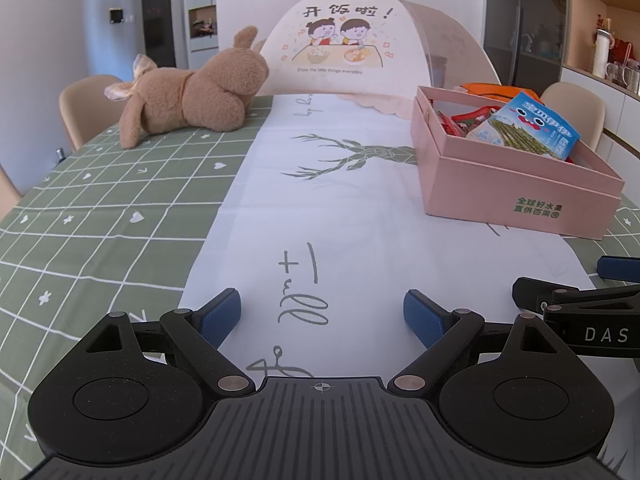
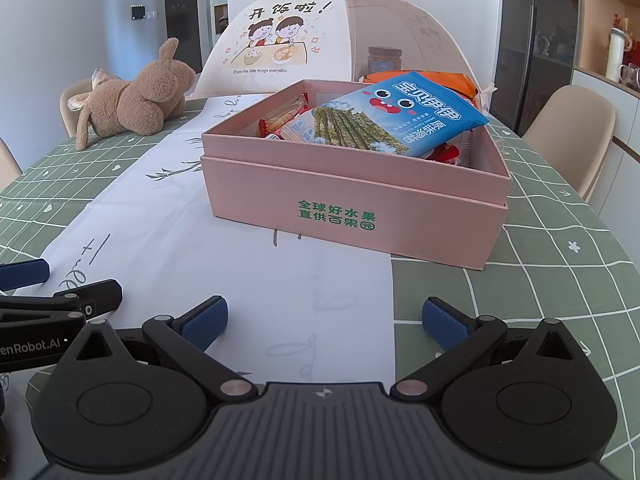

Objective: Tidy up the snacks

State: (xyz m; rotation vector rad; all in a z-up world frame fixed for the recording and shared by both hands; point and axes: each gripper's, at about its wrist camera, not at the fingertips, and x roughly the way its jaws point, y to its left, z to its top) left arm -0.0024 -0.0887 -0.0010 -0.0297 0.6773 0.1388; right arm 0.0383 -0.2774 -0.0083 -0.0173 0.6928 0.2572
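A pink box [image 2: 352, 196] [image 1: 516, 184] stands on the table, holding several snack packs. A blue seaweed snack bag [image 2: 400, 114] [image 1: 532, 126] lies on top, leaning over the box's right rim. Red and orange wrapped snacks [image 2: 282, 118] [image 1: 460, 118] lie beneath it. My left gripper [image 1: 322, 316] is open low over the white table runner, left of the box, nothing between its fingers. My right gripper [image 2: 324, 320] is open too, in front of the box's near wall, empty. Each gripper shows at the edge of the other's view.
A brown plush rabbit [image 1: 192, 92] [image 2: 132, 100] lies at the far left of the table. A domed mesh food cover [image 1: 352, 48] [image 2: 328, 40] stands behind the box, with a jar [image 2: 385, 60] and orange packets [image 2: 424, 80] by it. Beige chairs [image 2: 576, 136] ring the green checked tablecloth [image 1: 100, 200].
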